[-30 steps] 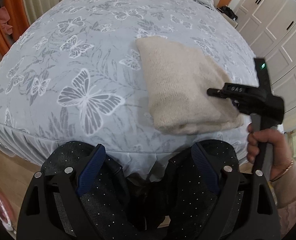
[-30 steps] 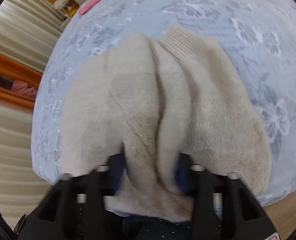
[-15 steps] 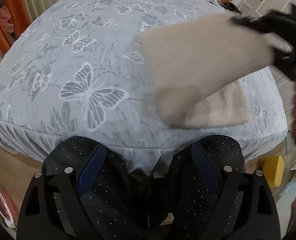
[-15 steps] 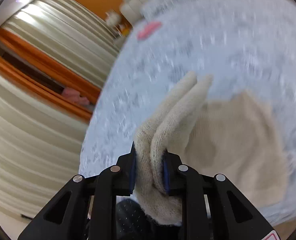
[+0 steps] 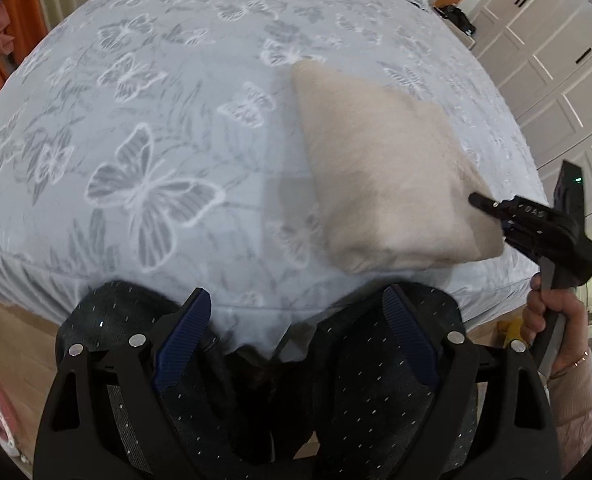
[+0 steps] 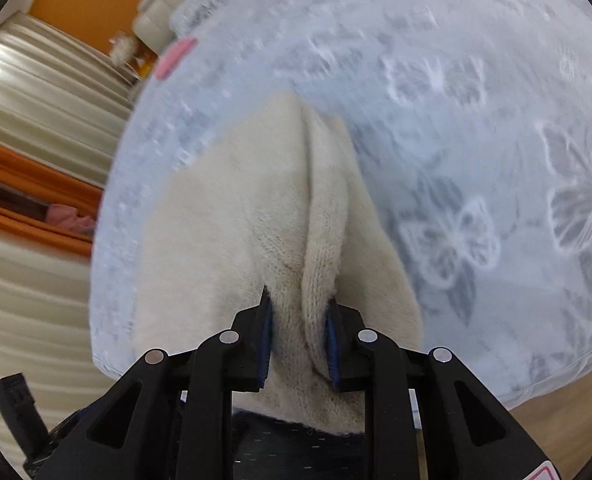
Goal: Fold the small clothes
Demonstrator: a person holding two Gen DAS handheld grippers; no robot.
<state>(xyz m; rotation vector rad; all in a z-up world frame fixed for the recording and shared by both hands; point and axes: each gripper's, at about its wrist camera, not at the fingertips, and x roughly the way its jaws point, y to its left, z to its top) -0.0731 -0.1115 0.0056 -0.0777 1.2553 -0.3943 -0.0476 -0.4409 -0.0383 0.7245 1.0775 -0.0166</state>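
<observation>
Cream knit fabric — a small folded garment (image 5: pixel 380 184) — lies on the grey butterfly-print bedspread (image 5: pixel 144 128), right of centre in the left wrist view, near the bed's lower edge. Its lower right corner is pinched by the right gripper (image 6: pixel 298 322): in the right wrist view the blue pads (image 6: pixel 266 322) press a thick ridge of doubled knit between them, so these tongs are clamped on the garment. The left gripper (image 5: pixel 296 334) sits at the bottom centre of its own view, jaws spread wide with nothing between them, well apart from the garment and below the bed's edge.

Step in hand, as judged from the frames: a fold is being laid or adjusted by the right tongs alone, the garment already reduced to a compact, roughly rectangular packet with one pointed far corner at upper centre. Blur in both views suggests motion, though its direction cannot be told.

The next move would call for setting the held corner flat and square with the layers beneath, then releasing without dragging the soft knit — a limp, clingy cloth likely to follow the pads if they part too late. The free left tongs could steady the far edge.

A pink item (image 6: pixel 175 57) lies far off at the upper left of the right wrist view.
</observation>
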